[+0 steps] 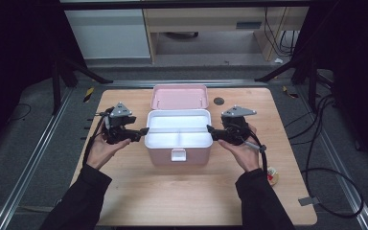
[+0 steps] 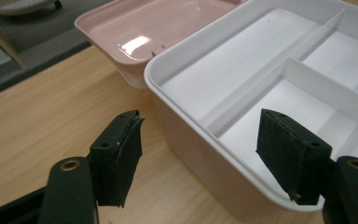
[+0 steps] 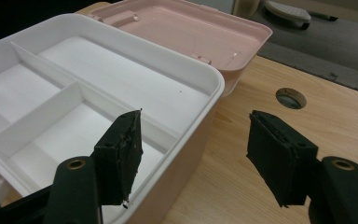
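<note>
High view: a pink box [image 1: 178,152] sits open at the middle of the wooden counter [image 1: 172,196], with a white divided tray [image 1: 178,132] seated in its top and the pink lid [image 1: 179,97] folded back flat behind it. The left claw [image 1: 143,131] is held at the tray's left end, the right claw [image 1: 210,130] at its right end, both pointing inward at the box, which lies between them.

From the left gripper view, that claw [image 2: 200,149] stands wide open and grips nothing. The tray's rim runs between its two jaws: the right-hand jaw hangs over the inside of the tray, the left-hand jaw hangs outside over the bare counter. Neither pad presses on the rim. The lid lies beyond the claw, up and to the left.

From the right gripper view, the claw [image 3: 196,149] is likewise spread wide and holds nothing. Its left-hand jaw is over the tray's nearest compartment, its right-hand jaw outside the box wall over the counter, so the rim passes between them without contact that I can see. A round hole [image 3: 291,98] in the counter lies just past the right-hand jaw, and the lid is farther ahead.
</note>
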`<state>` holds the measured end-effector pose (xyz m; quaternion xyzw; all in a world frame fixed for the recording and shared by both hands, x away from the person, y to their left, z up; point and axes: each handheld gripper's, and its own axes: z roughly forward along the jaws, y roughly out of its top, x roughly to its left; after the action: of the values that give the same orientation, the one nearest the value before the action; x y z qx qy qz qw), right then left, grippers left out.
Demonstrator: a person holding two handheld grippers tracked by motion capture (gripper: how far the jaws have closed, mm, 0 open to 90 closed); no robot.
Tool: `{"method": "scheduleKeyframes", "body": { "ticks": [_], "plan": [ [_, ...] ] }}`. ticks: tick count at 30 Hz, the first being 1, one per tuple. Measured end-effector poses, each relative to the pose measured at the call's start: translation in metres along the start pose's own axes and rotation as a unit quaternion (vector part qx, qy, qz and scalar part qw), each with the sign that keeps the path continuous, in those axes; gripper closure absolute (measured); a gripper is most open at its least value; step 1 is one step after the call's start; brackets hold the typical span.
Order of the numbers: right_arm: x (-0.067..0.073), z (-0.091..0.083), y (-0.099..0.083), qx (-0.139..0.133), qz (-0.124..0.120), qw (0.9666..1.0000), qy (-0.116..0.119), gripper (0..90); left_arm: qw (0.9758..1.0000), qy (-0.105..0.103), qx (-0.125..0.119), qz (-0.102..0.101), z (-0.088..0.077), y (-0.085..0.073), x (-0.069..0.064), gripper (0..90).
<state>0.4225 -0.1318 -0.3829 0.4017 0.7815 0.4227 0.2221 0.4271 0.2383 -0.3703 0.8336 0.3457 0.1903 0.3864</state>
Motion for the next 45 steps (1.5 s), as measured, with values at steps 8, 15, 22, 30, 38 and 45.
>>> {"method": "scheduleKeyframes", "body": {
  "ticks": [8,15,22,30,38,45],
  "plan": [
    [-0.014,-0.001,0.019,-0.007,-0.049,0.9988,0.006,37.1,0.9993,-0.03,0.004,0.023,0.009,0.014,0.012,31.4],
    [-0.019,0.002,0.037,0.005,-0.083,0.9963,0.023,40.6,0.9978,-0.047,0.014,0.045,0.016,0.03,0.017,35.1],
    [-0.021,0.013,0.049,0.02,-0.109,0.9914,0.07,47.5,0.9937,-0.07,0.041,0.078,0.022,0.044,0.022,39.9],
    [-0.023,0.031,0.055,0.052,-0.165,0.9781,0.116,52.2,0.9859,-0.096,0.081,0.111,0.032,0.052,0.022,45.6],
    [-0.018,0.044,0.054,0.106,-0.231,0.954,0.159,57.1,0.9705,-0.125,0.127,0.162,0.047,0.045,0.014,53.7],
    [-0.012,0.054,0.049,0.159,-0.269,0.9316,0.186,65.3,0.9558,-0.135,0.162,0.205,0.05,0.048,0.009,61.6]
  ]
}}
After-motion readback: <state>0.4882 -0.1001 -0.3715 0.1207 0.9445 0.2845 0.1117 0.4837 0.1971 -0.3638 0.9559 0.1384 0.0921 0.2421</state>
